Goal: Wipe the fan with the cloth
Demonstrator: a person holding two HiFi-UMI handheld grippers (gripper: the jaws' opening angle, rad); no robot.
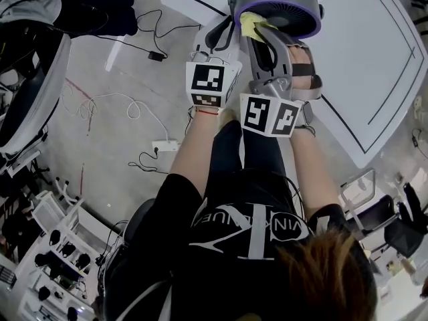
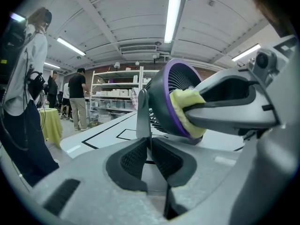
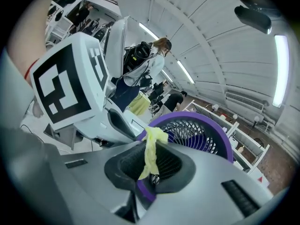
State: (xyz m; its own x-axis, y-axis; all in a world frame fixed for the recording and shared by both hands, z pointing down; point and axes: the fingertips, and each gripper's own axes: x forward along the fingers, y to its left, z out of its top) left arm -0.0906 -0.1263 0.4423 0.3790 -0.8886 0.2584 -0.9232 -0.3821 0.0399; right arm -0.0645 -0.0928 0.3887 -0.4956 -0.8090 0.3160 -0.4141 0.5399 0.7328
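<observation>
Yellow cloth [image 3: 151,150], pinched in my right hand-held gripper [image 3: 150,167], meets the purple rim [image 3: 195,116] of the fan [image 3: 199,135]; alongside, my left hand-held gripper [image 2: 149,157] clamps its grey upright [image 2: 142,116]; shelves [image 2: 112,97] stand beyond.

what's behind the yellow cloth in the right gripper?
The fan's purple rim and dark grille show beside and beyond the cloth, clamped in the right gripper. The rim section directly behind it is covered.

We see bright, even light from long ceiling tubes [image 2: 173,18], which glare white. Both gripper views bend strongly and darken at their corners; the nearest parts blur.
</observation>
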